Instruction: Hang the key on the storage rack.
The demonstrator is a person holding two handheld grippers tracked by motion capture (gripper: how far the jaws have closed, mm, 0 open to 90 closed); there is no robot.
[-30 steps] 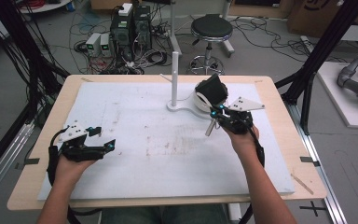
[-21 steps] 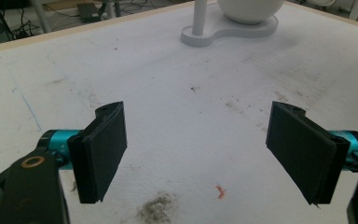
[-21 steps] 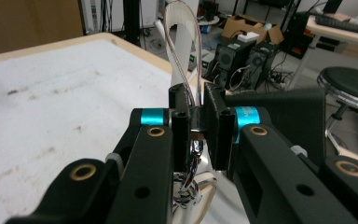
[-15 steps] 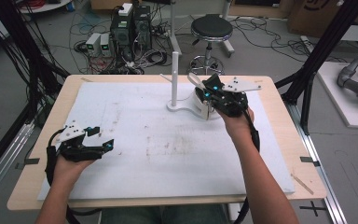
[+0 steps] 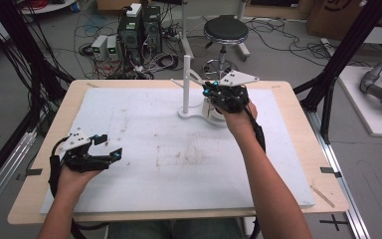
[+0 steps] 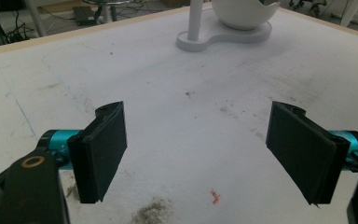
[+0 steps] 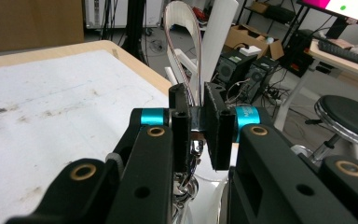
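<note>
Two grippers, no legible writing: left gripper [image 6: 205, 154] gapes empty; right gripper [image 7: 199, 126] pinches a strap [image 7: 186, 56].

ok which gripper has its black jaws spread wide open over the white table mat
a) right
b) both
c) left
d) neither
c: the left gripper has its jaws far apart over the bare white mat, while the right gripper has its jaws nearly together on something thin.
</note>
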